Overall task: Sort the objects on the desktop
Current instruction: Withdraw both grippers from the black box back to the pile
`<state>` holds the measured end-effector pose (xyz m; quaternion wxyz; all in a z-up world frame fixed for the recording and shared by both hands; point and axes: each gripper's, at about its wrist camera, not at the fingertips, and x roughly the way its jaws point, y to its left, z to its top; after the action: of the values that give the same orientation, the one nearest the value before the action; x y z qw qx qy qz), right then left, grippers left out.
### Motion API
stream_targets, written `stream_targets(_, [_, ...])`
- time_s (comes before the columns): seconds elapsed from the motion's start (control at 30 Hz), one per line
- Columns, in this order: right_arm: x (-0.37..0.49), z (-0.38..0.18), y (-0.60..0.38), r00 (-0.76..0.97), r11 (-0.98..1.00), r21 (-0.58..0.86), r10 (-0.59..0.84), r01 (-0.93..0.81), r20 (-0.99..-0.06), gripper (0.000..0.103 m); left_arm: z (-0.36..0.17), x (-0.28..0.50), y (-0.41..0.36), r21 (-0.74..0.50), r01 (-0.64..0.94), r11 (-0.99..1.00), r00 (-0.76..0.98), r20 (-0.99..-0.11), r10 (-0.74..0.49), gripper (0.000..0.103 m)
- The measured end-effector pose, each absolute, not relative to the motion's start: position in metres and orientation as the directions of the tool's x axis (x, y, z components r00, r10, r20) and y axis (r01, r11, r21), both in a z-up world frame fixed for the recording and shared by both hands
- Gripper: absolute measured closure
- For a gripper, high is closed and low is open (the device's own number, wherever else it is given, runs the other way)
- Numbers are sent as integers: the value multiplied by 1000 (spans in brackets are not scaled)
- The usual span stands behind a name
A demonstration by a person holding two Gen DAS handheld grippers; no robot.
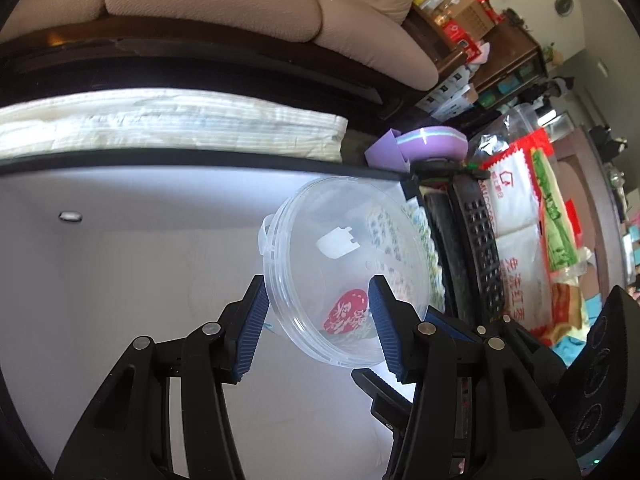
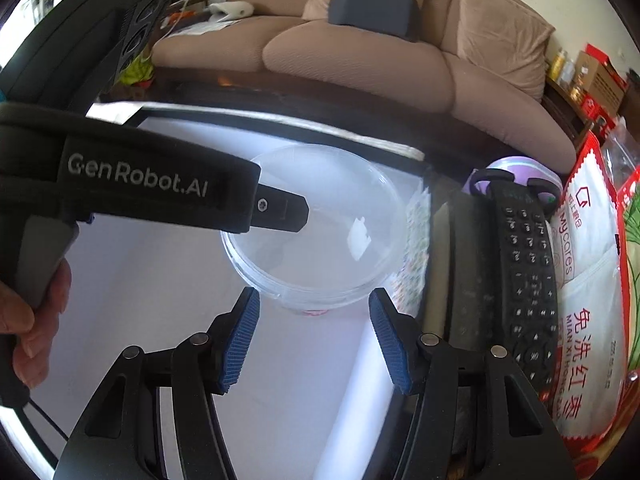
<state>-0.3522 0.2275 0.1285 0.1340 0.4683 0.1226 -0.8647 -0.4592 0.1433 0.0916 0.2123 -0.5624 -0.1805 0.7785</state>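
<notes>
Tub: one clear round plastic tub [image 1: 344, 264], tilted in the left wrist view with its mouth toward the camera; a red label [image 1: 346, 316] shows through its wall near the bottom, and a small white patch [image 1: 338, 242] shows on its base.
Where the tub is: on the white tabletop [image 1: 120, 280], near the table's right side, just beside a patterned sheet [image 1: 420, 240] and a black remote [image 2: 528, 272].
Left gripper: [image 1: 318, 320] its two blue pads straddle the tub's lower rim, one outside the wall and one over the mouth; whether they press on it cannot be told.
Right gripper: [image 2: 312, 336] jaws about half apart with nothing between the pads; it hangs just short of the tub [image 2: 316, 232], which lies beyond the fingertips.
Left tool body: in the right wrist view the black housing reaches in from the left, its tip [image 2: 280, 212] over the tub's rim; a person's hand [image 2: 36, 320] grips the handle.
Remotes: one counted with buttons clear; a second dark slab [image 2: 460, 264] lies beside it, kind unclear.
Bags: one white bag with red print [image 2: 588, 280] at the right edge; a green and red pack [image 1: 554, 216] lies next to it.
Purple things: one purple round object [image 1: 432, 142] behind the remote.
Sofa: one beige sofa [image 2: 360, 52] behind the table, with one grey cushion [image 2: 372, 8] on it.
Cloth: one pale folded cloth [image 1: 172, 124] along the table's far edge.
</notes>
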Motion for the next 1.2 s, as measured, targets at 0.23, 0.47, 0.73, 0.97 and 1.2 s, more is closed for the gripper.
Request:
stream_targets(0.23, [-355, 129, 230, -521, -939, -67, -126, 337, -844, 44, 89, -465, 145, -528, -124, -840, -278, -794, 540, 52])
stream_targets(0.47, [-328, 155, 232, -547, -943, -38, -158, 330, -822, 36, 102, -435, 120, -537, -105, -837, -275, -793, 543, 42])
stream_targets(0.73, [-268, 207, 238, -595, -952, 54, -232, 302, -770, 20, 157, -344, 73, -534, -186, -825, -323, -759, 565, 15])
stream_targets(0.97, [-192, 214, 242, -602, -940, 233, -338, 249, -723, 2, 188, -231, 13, -474, -190, -860, -414, -756, 508, 0])
stream_targets(1.2, [-110, 206, 204, -593, -929, 269, -370, 255, -715, 0, 185, -117, -35, -410, -158, -899, -465, -772, 433, 0])
